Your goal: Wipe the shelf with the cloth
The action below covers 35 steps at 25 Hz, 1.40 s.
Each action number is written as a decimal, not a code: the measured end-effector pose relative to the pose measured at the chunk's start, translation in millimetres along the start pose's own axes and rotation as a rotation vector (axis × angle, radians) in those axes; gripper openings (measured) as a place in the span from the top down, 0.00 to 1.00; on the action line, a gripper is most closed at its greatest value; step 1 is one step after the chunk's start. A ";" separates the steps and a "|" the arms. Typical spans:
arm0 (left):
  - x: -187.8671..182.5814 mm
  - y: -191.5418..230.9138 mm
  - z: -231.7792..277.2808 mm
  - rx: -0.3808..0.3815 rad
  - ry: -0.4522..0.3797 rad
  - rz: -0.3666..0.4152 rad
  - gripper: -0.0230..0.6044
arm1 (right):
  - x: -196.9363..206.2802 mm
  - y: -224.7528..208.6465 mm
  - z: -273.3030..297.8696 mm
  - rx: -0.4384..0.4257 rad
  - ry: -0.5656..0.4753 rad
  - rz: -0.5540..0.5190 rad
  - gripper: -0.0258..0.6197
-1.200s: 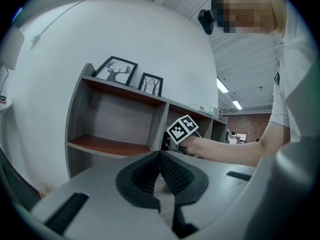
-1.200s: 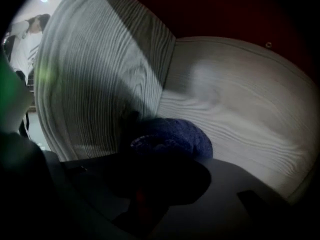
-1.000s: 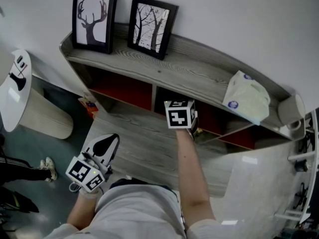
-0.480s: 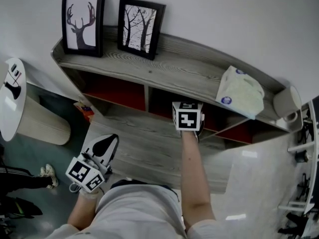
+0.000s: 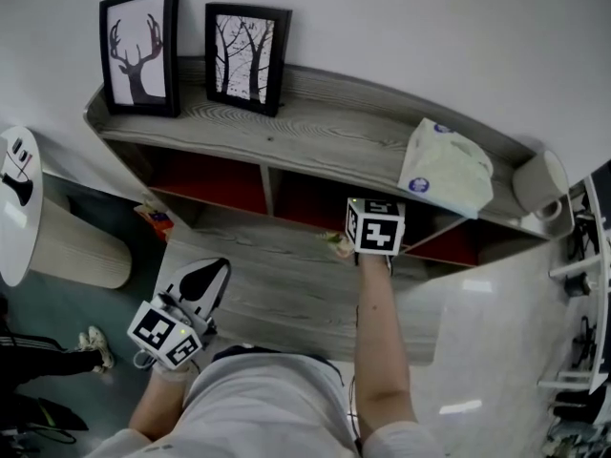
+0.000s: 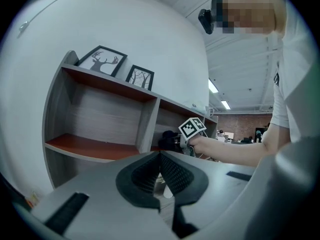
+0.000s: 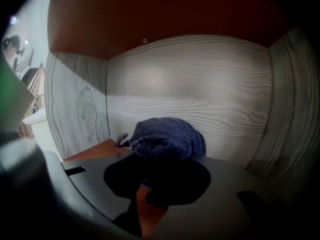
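1. While clamped, bunched, in the right gripper (image 7: pixel 159 173), cloth (image 7: pixel 165 136) sits inside a lower shelf (image 5: pixel 325 136) compartment, near its back wall.
2. Wiping looks underway; other compartments and top probably left.
3. Left gripper (image 5: pixel 198 284): closed, empty, well clear.

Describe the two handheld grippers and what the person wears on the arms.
The left gripper has a grey body and black ribbed jaws. The right gripper is the same grey with dark jaws. Each carries a white cube printed with black square markers. The person wears a white short-sleeved shirt, leaving the forearms uncovered.
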State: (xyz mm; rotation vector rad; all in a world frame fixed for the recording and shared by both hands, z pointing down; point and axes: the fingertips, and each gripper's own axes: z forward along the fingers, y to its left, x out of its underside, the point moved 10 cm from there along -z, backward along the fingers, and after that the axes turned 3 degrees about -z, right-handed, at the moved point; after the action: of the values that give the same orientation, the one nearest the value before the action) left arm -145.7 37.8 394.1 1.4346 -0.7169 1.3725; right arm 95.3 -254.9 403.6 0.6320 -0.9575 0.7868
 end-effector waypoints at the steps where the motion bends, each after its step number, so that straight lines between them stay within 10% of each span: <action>1: -0.2 0.1 1.0 0.002 0.002 0.002 0.94 | 0.3 -2.8 -1.1 0.001 -0.003 0.013 0.79; 35: 3.2 -1.1 0.9 -0.013 0.007 -0.004 0.94 | 17.9 -44.6 -25.4 0.200 -0.021 0.076 0.81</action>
State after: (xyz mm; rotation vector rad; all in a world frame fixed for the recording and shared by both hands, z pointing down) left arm -143.9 38.1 397.0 1.4198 -0.7170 1.3665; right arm 149.6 -255.3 402.6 0.7821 -0.9335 0.9532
